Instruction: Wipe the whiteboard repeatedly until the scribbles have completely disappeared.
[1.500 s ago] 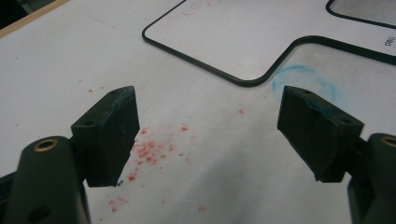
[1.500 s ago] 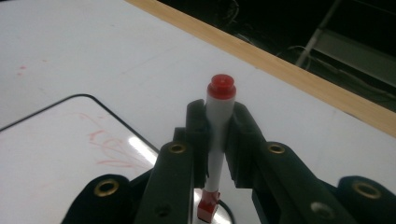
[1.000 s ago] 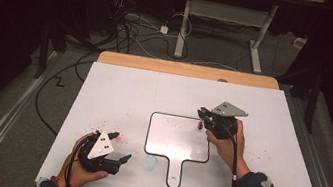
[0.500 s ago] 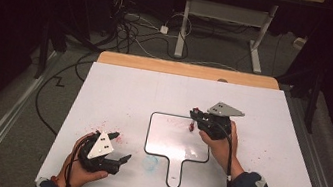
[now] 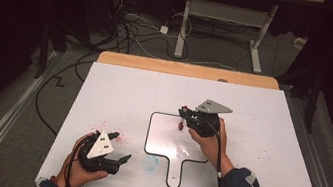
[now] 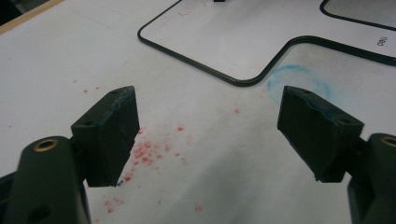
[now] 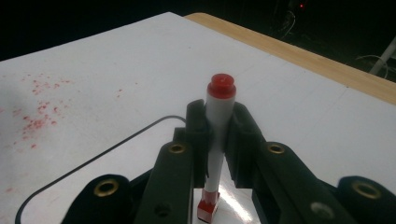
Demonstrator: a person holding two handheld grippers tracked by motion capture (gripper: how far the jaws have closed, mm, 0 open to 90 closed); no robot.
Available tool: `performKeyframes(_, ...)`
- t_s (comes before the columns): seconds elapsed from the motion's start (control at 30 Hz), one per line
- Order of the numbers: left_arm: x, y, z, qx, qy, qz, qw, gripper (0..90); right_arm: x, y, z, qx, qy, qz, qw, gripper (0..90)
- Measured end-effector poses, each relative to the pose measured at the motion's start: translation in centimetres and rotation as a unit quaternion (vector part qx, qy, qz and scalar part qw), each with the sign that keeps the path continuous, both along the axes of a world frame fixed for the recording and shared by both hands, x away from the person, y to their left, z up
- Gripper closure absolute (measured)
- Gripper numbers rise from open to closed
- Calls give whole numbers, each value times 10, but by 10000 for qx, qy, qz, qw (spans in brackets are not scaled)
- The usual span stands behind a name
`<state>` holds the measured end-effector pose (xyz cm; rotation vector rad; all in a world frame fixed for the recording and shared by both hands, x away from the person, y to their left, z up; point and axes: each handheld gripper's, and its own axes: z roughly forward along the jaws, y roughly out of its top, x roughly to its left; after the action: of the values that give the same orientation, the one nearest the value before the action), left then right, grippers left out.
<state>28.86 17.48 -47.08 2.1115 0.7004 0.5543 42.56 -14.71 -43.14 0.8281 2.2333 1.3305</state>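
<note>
Right hand-held gripper (image 5: 184, 118) is clenched on a red-capped marker (image 7: 218, 135), held upright between the black jaws — red cap up, red tip block down. From the high view the marker (image 5: 181, 124) hangs over the upper right part of the small whiteboard (image 5: 166, 146), its tip at or just above the glossy face; I cannot tell whether it touches. Left hand-held gripper (image 5: 118, 147) rests released near the front left of the surface (image 5: 120, 86), jaws wide apart with nothing between them.

Risks, as I judge them:
- The marker is pinched along its narrow white barrel only. If the tip is pressed down hard, the barrel could slide up through the pads or tilt, and the stroke would wander.
- The whiteboard lies loose and nothing pins it. Drag from the tip could shift it on the smooth sheet — the left hand-held gripper is well apart from it and gives no bracing.
- Red specks (image 6: 140, 151) already dot the surface, with a faint blue ring (image 6: 299, 81) beside the board's handle; a stray stroke past the dark rim would add to that mess.

Materials: whiteboard is a glossy white panel, rounded corners, thin dark border, a short tab handle toward the person. The surface is matte white over a wooden edge at the far side. Jaw pads (image 6: 114, 133) are blocky, dull black, scuffed at the edges. Marker barrel is smooth white plastic, cap ribbed and round.
</note>
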Motion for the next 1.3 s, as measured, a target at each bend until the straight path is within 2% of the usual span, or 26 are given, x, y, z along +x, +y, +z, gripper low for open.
performKeyframes(0.13, -1, 0, 0, -9, -8, 3, 10000, 199, 7, -13, 3, -223, -81, -373, 9990, 814)
performKeyframes(0.3, 0, -1, 0, 14, -3, -11, 10000, 199, 17, -34, 6, -406, -118, -895, 9951, 814)
performKeyframes(0.47, 0, -1, 0, 10, 12, -11, 10000, 199, 21, -42, 6, -400, -138, -1039, 9937, 814)
performKeyframes(0.57, 0, -2, 0, 7, 20, -21, 10000, 199, 22, -39, 4, -362, -172, -997, 9942, 814)
performKeyframes(0.7, 0, -2, 0, -1, 21, -29, 10000, 199, 23, -29, 3, -232, -155, -791, 9965, 814)
performKeyframes(0.8, 0, -1, 0, 3, 34, -33, 10000, 199, 25, -21, 1, -23, -28, -670, 9977, 814)
performKeyframes(0.9, 0, -1, 0, 0, 32, -43, 10000, 199, 24, -10, 1, 64, 53, -506, 9987, 814)
performKeyframes(1.1, 0, -1, 0, -23, 17, -37, 10000, 199, 15, 19, -1, 112, 137, -106, 9998, 814)
performKeyframes(1.3, 0, 0, 0, -38, 17, -36, 10000, 199, 6, 41, -1, 12, 51, 224, 9997, 814)
